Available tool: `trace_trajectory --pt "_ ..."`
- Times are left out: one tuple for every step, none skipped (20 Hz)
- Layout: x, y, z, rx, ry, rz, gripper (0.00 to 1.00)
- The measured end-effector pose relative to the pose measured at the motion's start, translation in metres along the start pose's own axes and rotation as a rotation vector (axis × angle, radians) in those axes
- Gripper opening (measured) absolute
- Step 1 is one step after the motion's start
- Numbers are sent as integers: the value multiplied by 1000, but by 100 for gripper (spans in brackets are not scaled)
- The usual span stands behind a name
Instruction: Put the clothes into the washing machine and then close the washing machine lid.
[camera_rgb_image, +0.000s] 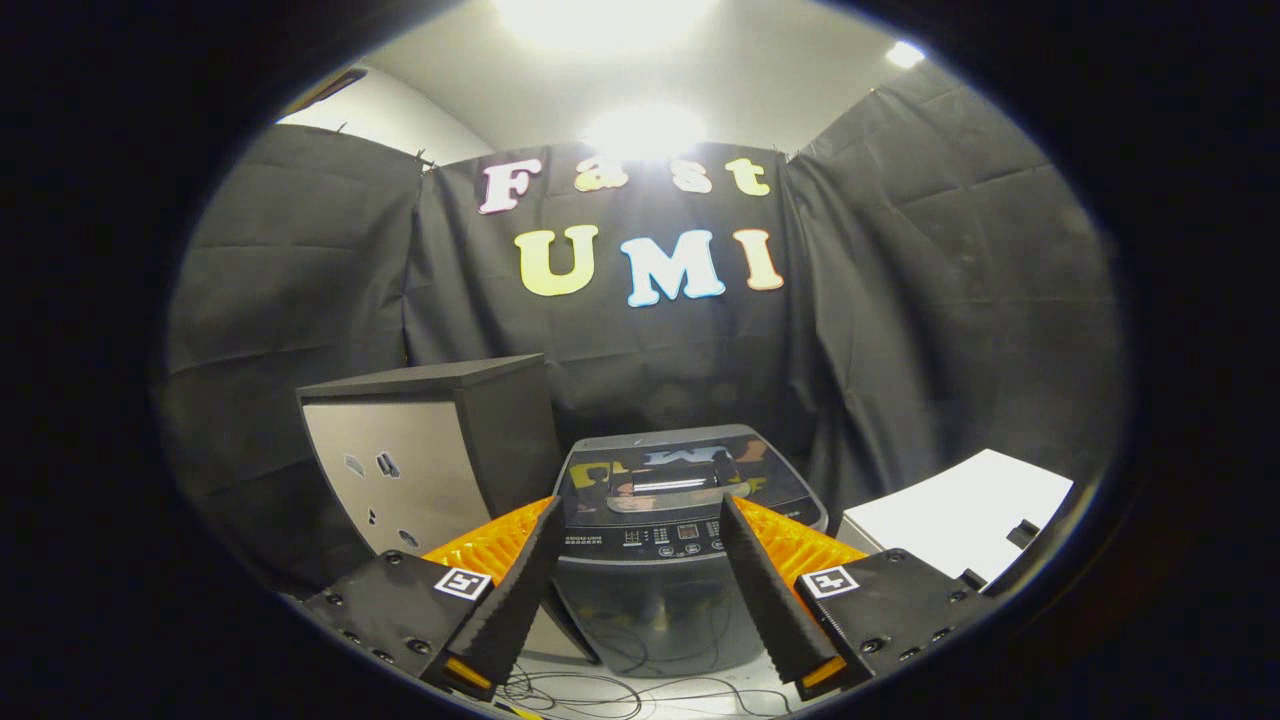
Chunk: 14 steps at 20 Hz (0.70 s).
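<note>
Gripper (638, 510) fingers stand spread apart with nothing between them, aimed at the washing machine (680, 560), which sits just beyond the tips, so its control panel (670, 540) shows in the gap. That framing suits an approach to the machine's top. The lid (685, 472) lies flat and shut over the tub, glossy enough to mirror the booth wall. No clothes are visible, and a shut lid fits either laundry already inside or a load yet to go in. A dark cabinet (430, 460) stands just left of the machine, a white sheet (960, 510) lies to its right, and loose cables (620, 690) trail on the floor in front.
</note>
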<state>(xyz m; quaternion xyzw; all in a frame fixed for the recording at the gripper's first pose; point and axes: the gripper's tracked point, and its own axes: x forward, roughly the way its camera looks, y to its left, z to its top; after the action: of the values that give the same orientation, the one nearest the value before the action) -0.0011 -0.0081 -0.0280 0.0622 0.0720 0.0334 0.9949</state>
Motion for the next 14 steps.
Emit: trace_trajectory --pt "-6 2 1 -4 -10 -2 97" --pt "-13 3 1 -2 -19 1 97" --pt "-18 4 2 0 -29 2 97" --pt "-22 6 2 1 -27 8 97" --pt "-28 9 7 3 -45 19 97" --pt "-34 11 14 -2 -64 21 97" --pt "-38 11 18 -8 -80 22 97" --pt "-41 12 20 -17 -94 24 97" --pt "-44 13 19 -29 -97 26 97" --pt "-46 13 18 -43 -102 28 97" --pt "-48 13 19 -56 -106 26 97" --pt "-52 11 18 -61 -109 24 97" --pt "-55 10 18 -59 -111 22 97" --pt "-57 8 18 -57 -114 15 96"
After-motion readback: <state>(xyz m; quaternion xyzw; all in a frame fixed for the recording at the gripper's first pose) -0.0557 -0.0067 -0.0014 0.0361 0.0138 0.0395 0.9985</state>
